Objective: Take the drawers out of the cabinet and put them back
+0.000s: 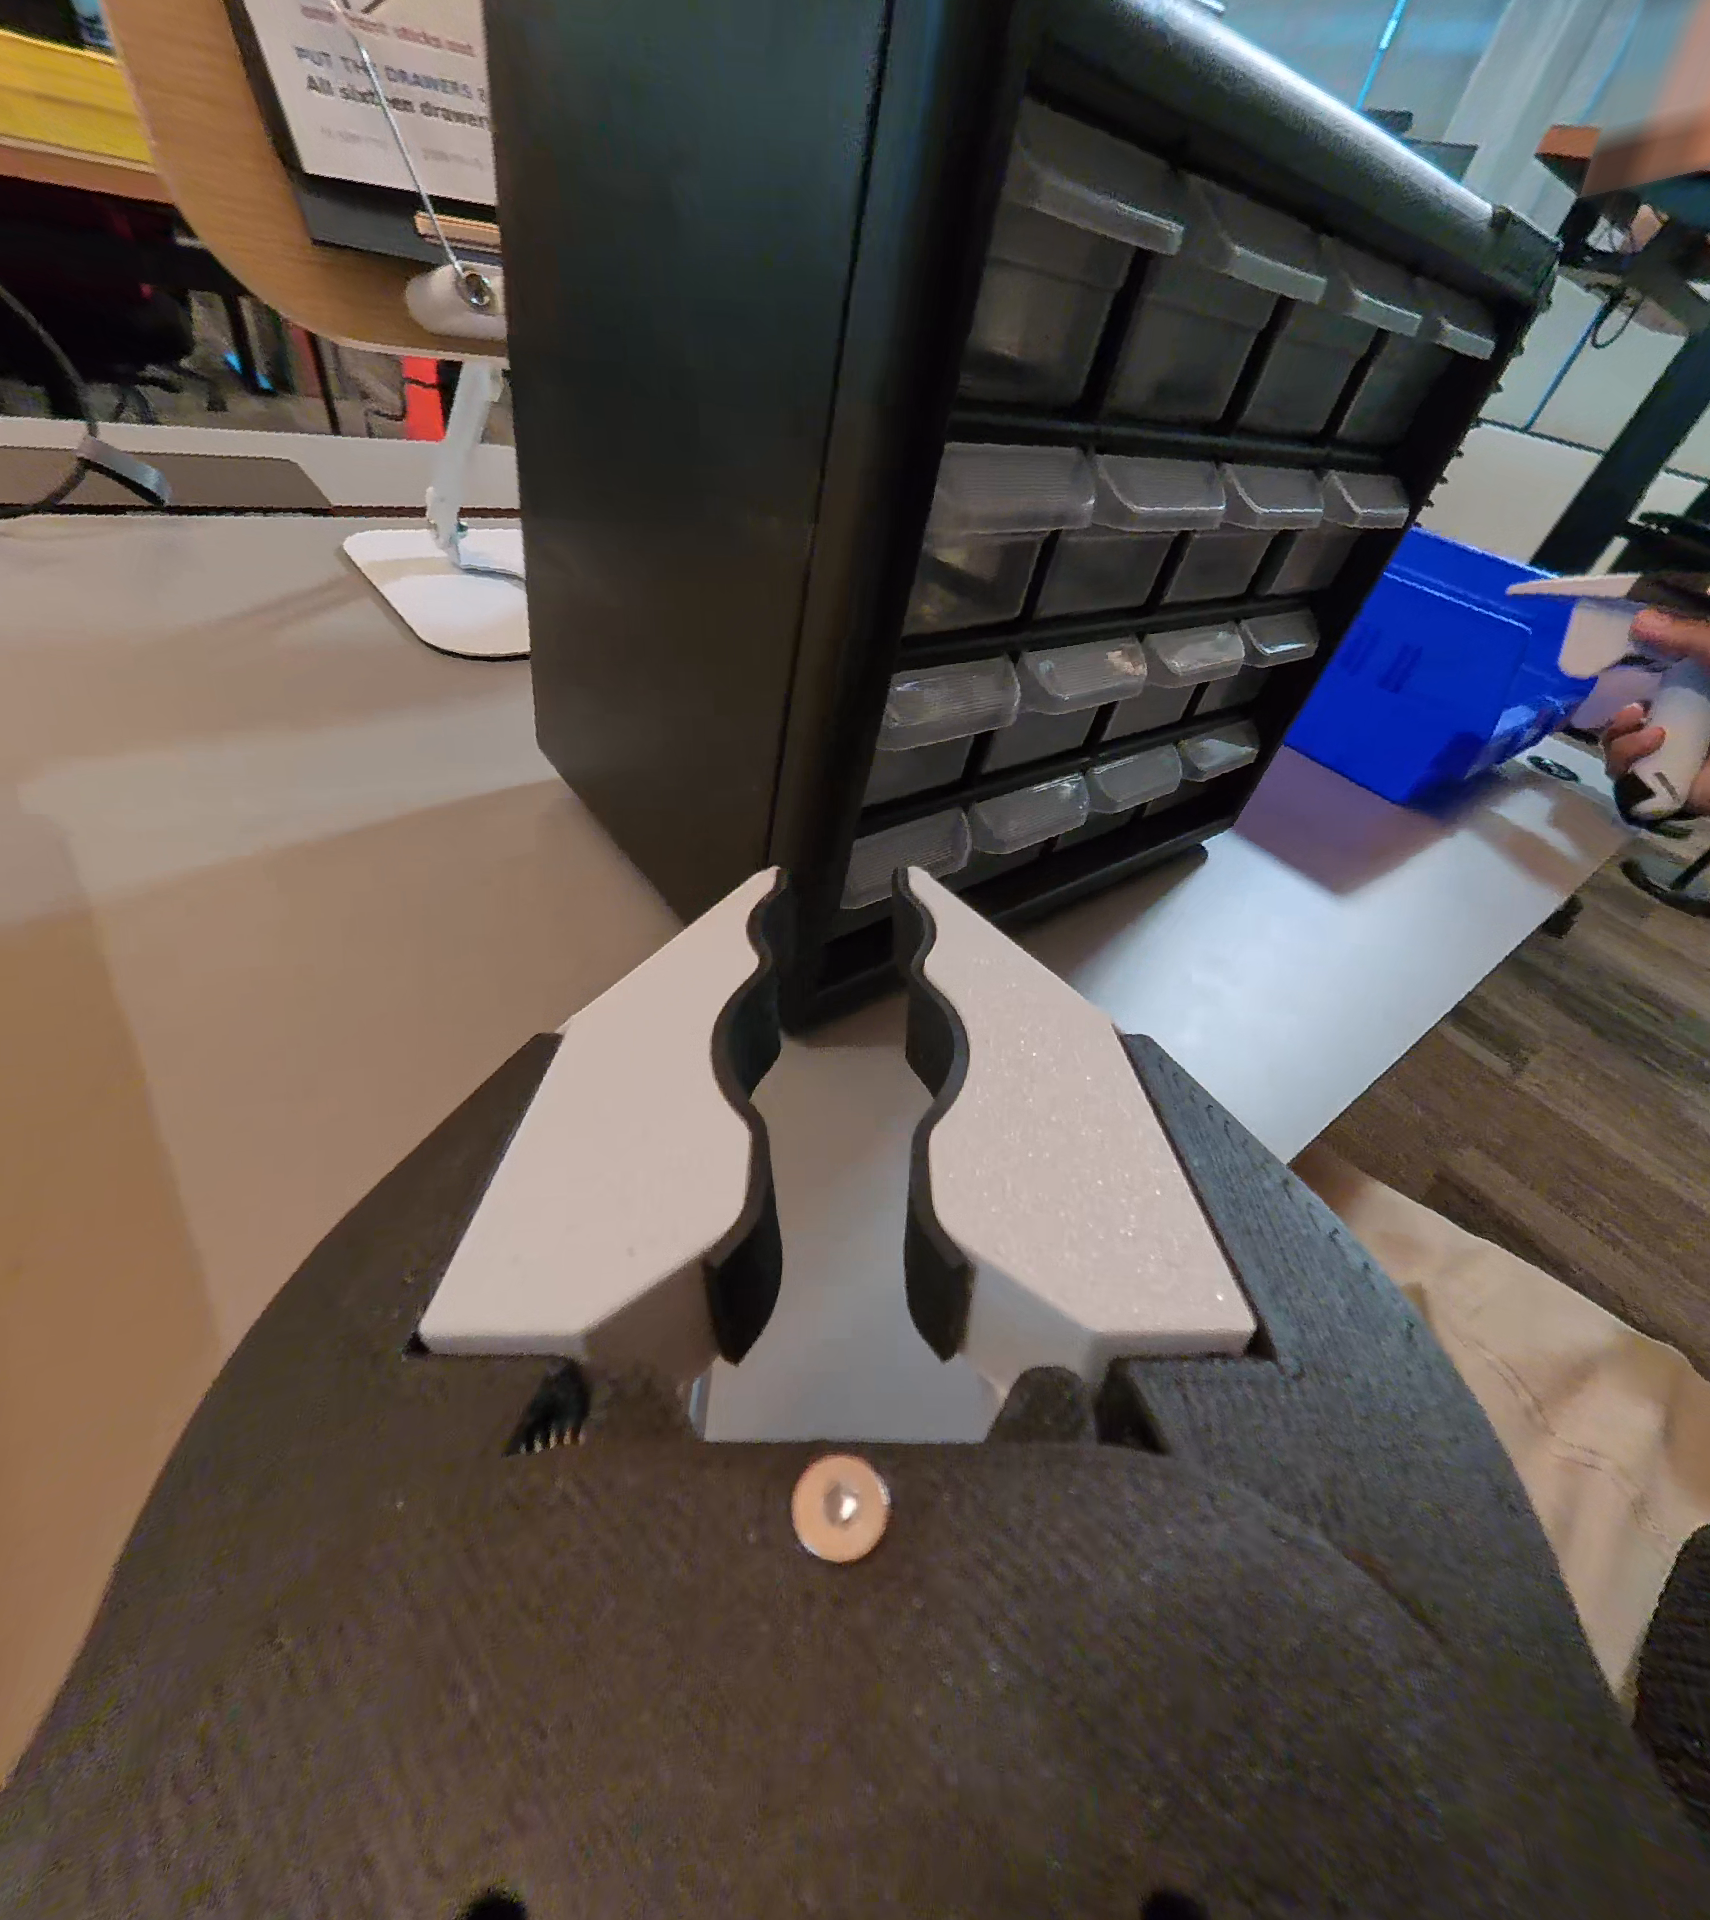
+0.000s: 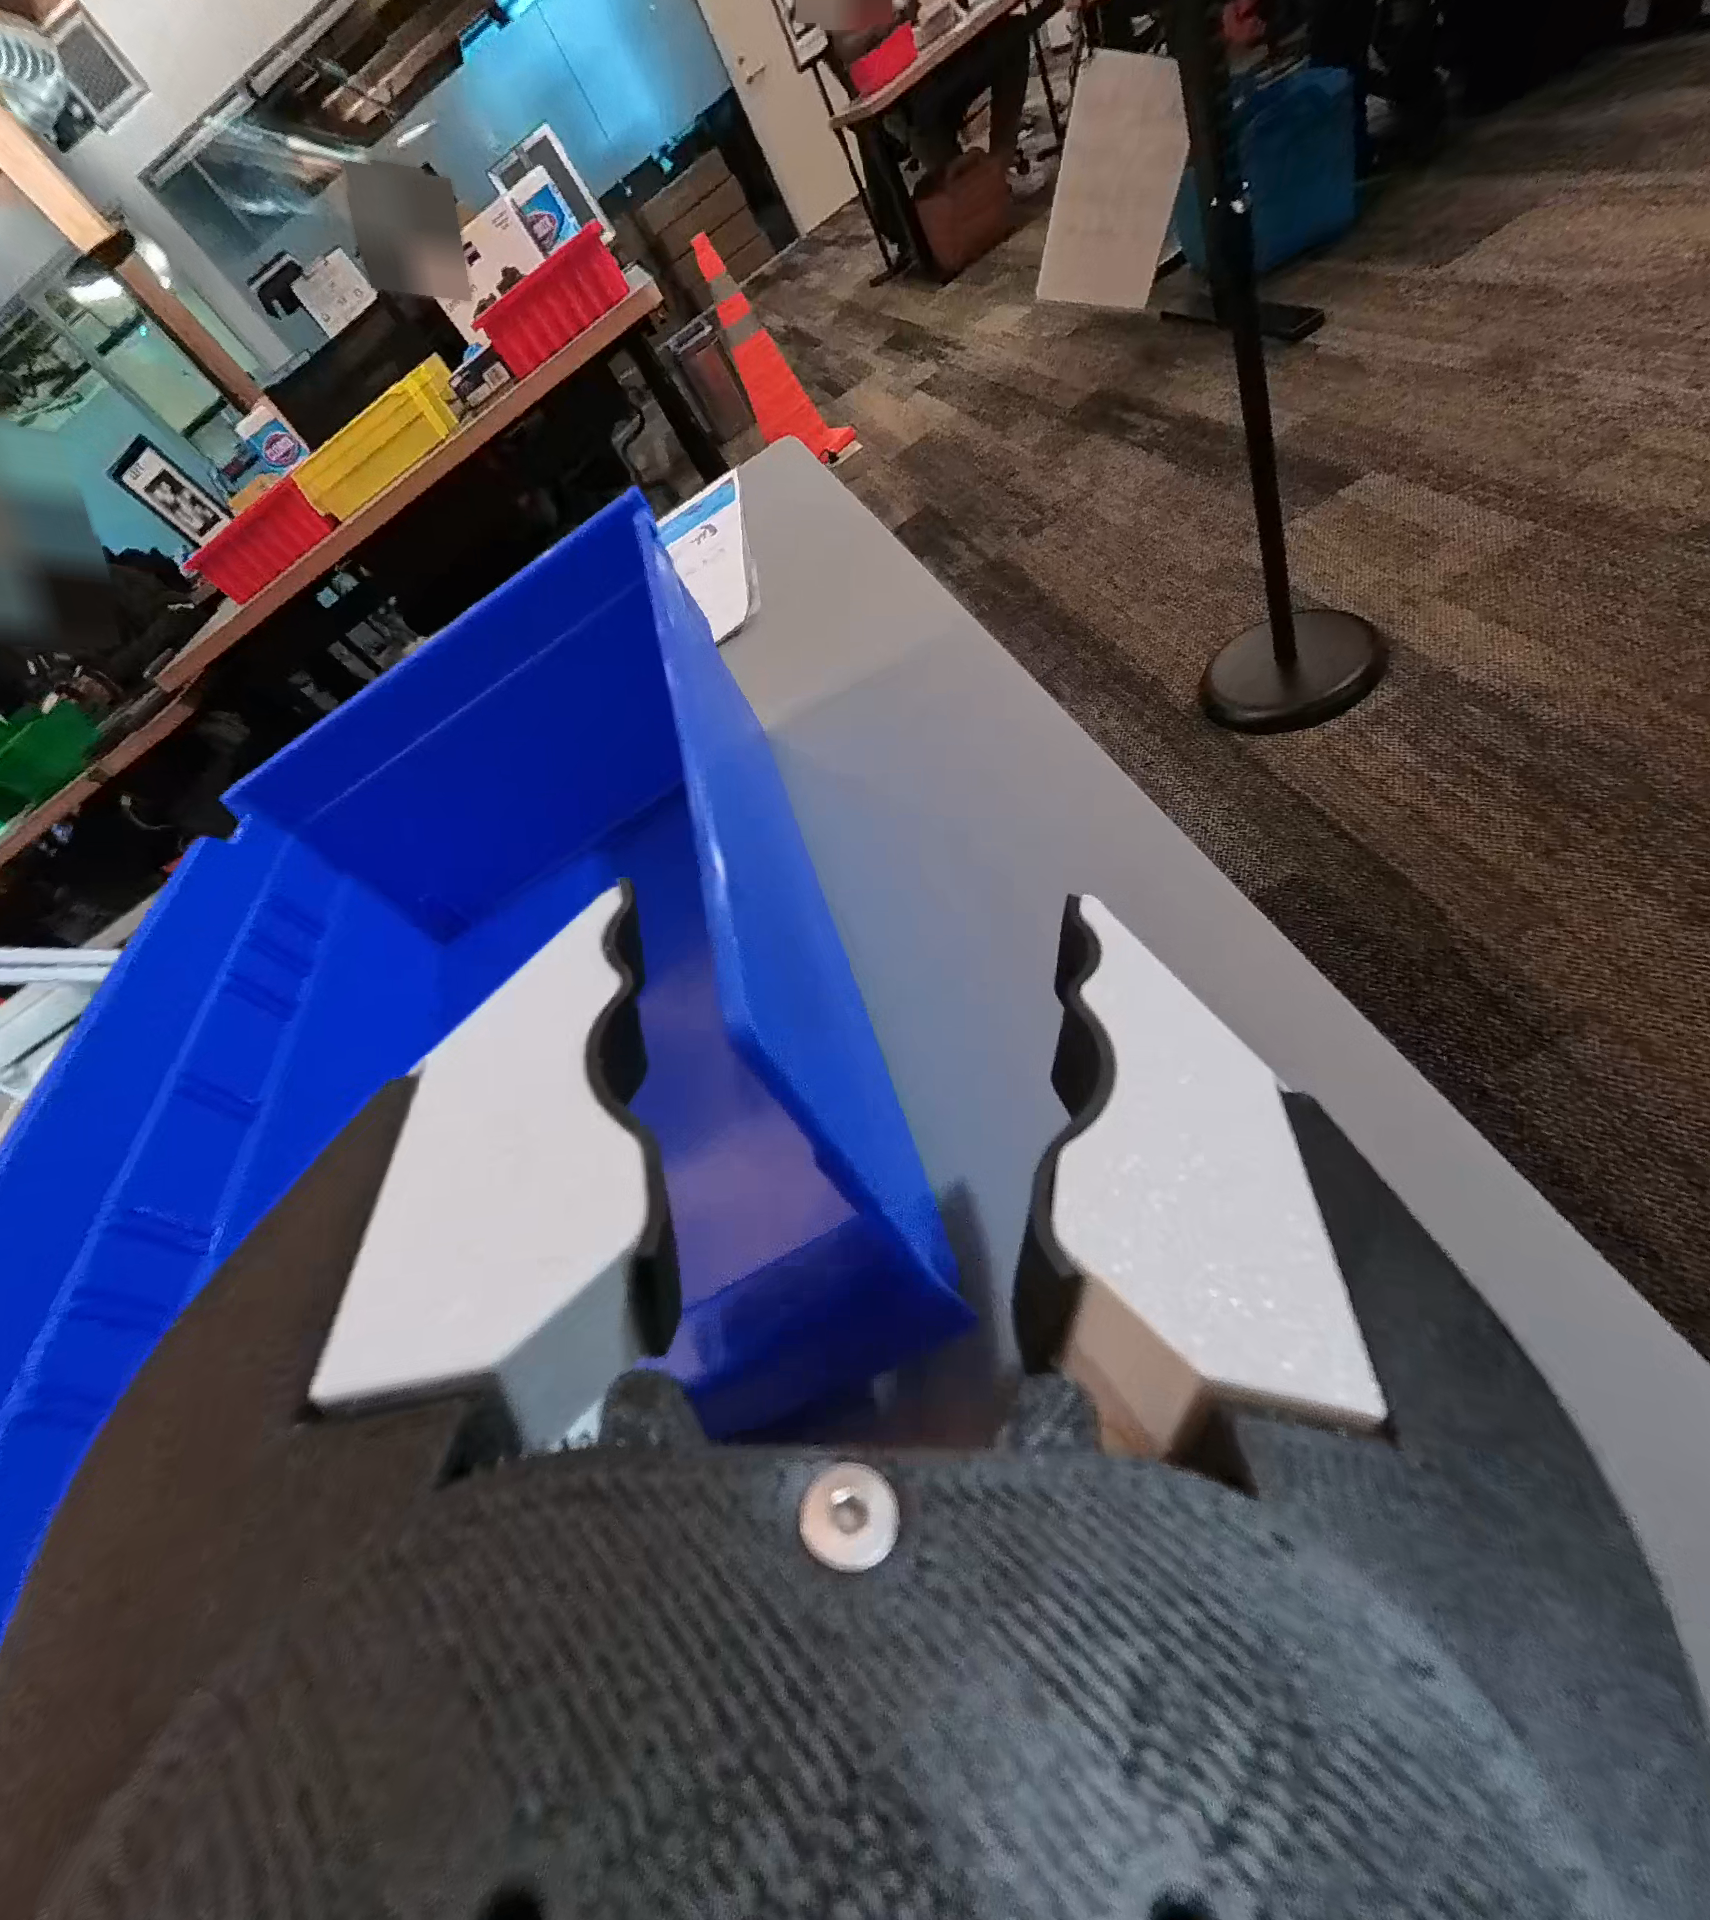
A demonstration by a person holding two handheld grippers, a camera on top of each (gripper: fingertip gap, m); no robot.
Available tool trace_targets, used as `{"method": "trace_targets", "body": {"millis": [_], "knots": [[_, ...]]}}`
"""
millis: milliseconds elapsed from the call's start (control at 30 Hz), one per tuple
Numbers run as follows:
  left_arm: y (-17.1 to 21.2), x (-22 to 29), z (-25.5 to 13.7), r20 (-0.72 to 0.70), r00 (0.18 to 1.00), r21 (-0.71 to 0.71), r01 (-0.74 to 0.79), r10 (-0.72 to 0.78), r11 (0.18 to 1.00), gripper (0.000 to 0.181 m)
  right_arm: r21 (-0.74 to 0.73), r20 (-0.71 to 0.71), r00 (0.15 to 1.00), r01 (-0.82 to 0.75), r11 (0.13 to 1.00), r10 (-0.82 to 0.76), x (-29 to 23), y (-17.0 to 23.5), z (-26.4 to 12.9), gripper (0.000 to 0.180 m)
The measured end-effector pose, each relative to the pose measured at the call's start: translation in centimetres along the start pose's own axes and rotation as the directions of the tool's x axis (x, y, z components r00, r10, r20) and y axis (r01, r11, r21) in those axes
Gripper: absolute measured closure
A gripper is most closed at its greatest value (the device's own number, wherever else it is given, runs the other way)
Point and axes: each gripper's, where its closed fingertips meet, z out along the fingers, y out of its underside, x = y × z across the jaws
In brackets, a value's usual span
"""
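The black cabinet [image 1: 705, 436] stands on the grey table, with clear plastic drawers [image 1: 1157, 494] in four rows, all pushed in. My left gripper [image 1: 840, 878] is nearly closed around the cabinet's bottom front-left corner edge, and its pads look pressed on it. My right gripper [image 2: 851, 899] is open and empty, held over the right wall of a blue bin [image 2: 477, 748]. The part of the bin's inside that shows holds nothing. The right gripper also shows in the left wrist view [image 1: 1578, 613], held by a hand to the right of the cabinet.
The blue bin [image 1: 1422, 675] sits right of the cabinet near the table's right edge [image 2: 1246, 987]. A white stand with a sheet [image 1: 446, 582] is behind the cabinet on the left. A black post base [image 2: 1292, 675] stands on the floor. Coloured bins sit on far tables.
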Motion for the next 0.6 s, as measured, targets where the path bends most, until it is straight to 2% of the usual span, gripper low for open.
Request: {"method": "trace_targets", "body": {"millis": [167, 400, 600], "knots": [[0.0, -0.3, -0.4, 0.013, 1.000, 0.002, 0.004, -0.004, 1.000, 0.164, 0.014, 0.015, 1.000, -0.026, 1.000, 0.026, -0.3, 0.4, 0.7, 0.104], [0.2, -0.1, -0.2, 0.004, 1.000, -0.006, 0.006, -0.006, 1.000, 0.164, -0.022, 0.006, 0.999, 0.046, 0.999, -0.046, -1.2, 1.1, 1.1, 0.106], [0.3, 0.0, 0.1, -0.003, 1.000, -0.011, 0.005, -0.005, 1.000, 0.164, -0.043, -0.025, 0.999, 0.018, 0.999, -0.019, -0.5, 1.3, 1.3, 0.120]]}}
